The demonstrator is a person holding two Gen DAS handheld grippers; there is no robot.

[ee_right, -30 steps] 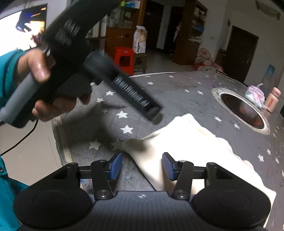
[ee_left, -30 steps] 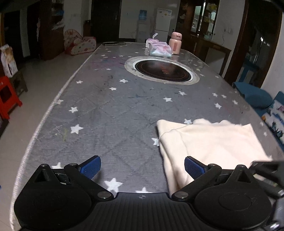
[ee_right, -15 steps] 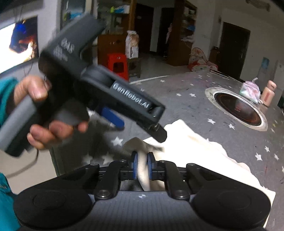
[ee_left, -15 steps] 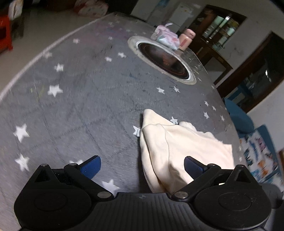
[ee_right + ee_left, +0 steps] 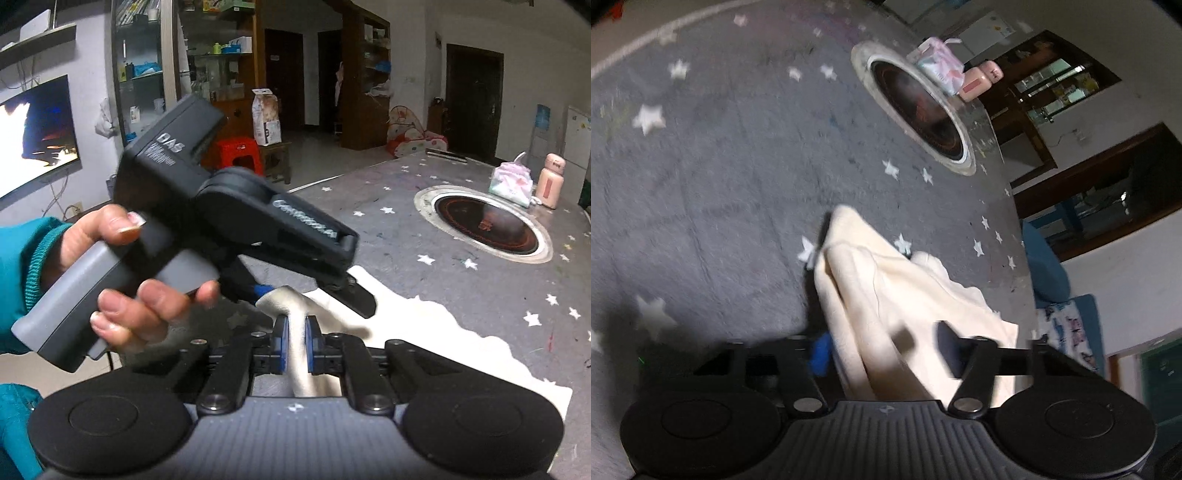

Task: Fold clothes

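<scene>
My right tongs [image 5: 294,345] pinch the near corner of the cream cloth [image 5: 908,302]; my left tongs [image 5: 882,350], just beside them, have just been closing around its next edge, not squeezing yet; the cloth runs away across the surface [image 5: 720,177].

Two wrist fisheyes, both low over the grey star-print tabletop [image 5: 713,192], crossing views.
Left wrist view sits just behind its own black tool [image 5: 882,354], tilted down and rolled, facing along the tabletop to the round dark inset burner [image 5: 919,110] and the pink bottle [image 5: 982,75]; cream cloth [image 5: 905,295] fills the near field. Right wrist view looks from behind the right tool [image 5: 294,345], level horizon, facing the room's shelves and doors; it shows the left tool [image 5: 314,291] from the side, close up. Shared: cream cloth [image 5: 424,332], burner [image 5: 484,225], bottle [image 5: 551,181].
</scene>
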